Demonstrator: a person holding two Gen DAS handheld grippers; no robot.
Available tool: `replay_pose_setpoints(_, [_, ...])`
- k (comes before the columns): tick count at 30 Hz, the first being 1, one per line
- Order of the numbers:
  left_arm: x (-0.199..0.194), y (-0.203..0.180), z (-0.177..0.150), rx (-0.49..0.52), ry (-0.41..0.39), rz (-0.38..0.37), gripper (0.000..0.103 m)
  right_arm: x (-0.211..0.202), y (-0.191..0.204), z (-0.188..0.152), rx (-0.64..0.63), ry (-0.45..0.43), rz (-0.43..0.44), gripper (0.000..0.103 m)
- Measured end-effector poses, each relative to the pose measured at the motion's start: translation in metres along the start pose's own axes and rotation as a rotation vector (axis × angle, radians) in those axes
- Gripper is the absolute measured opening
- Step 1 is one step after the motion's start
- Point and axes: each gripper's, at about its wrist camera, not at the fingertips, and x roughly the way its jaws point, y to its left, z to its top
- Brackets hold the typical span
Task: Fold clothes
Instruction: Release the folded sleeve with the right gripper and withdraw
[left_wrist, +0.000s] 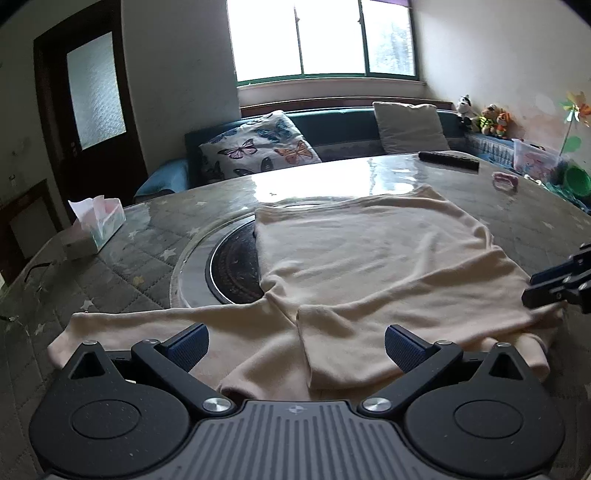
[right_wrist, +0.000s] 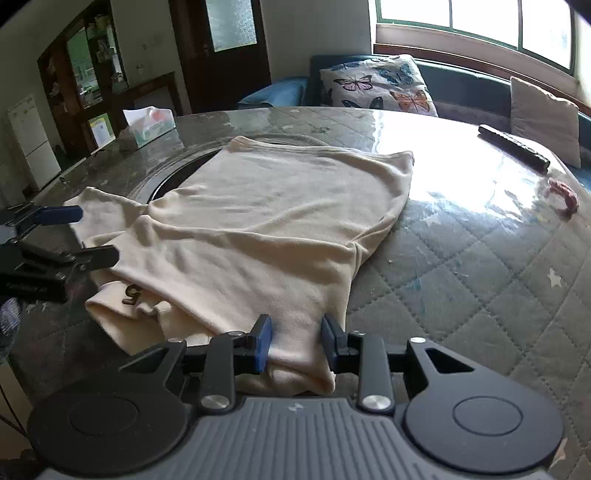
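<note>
The round worktop (right_wrist: 461, 258), with its quilted cover under a glossy clear sheet, carries the cream shirt (right_wrist: 258, 221) spread across the middle, its far part lying over the dark inset ring (left_wrist: 232, 266), one sleeve trailing out flat to the left in the left wrist view. That slick sheet is the first worry: pull on one corner and the whole garment may slide rather than fold. The right gripper (right_wrist: 295, 341) sits low at the shirt's near edge, jaws parted a little with a fold of cream cloth between the pads; whether they bite is hard to say, and a loose pinch would let the layers slip apart on the lift. The left gripper (left_wrist: 295, 345) hovers above the sleeve with jaws wide open and holding nothing, so if only one side rises the fold goes skewed. Small stuff next: the tissue box (left_wrist: 98, 229), the remote (right_wrist: 513, 146) and the pink band (right_wrist: 565, 199) lie well apart from the cloth, little risk there.
</note>
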Motion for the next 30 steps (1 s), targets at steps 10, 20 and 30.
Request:
replay_pose_setpoints(10, [0.02,0.006,-0.003,-0.004,0.051,0.101,0.103,0.029,0.001,0.034,-0.007,-0.055,0.006,0.04])
replay_pose_setpoints(20, [0.011,0.029,-0.012,-0.044,0.061,0.101,0.103,0.037,0.026,0.042,-0.094,-0.051,0.007,0.049])
replay_pose_setpoints(30, [0.007,0.096,-0.013,-0.236,0.087,0.221,0.103,0.072,0.079,0.063,-0.153,-0.037,0.053,0.062])
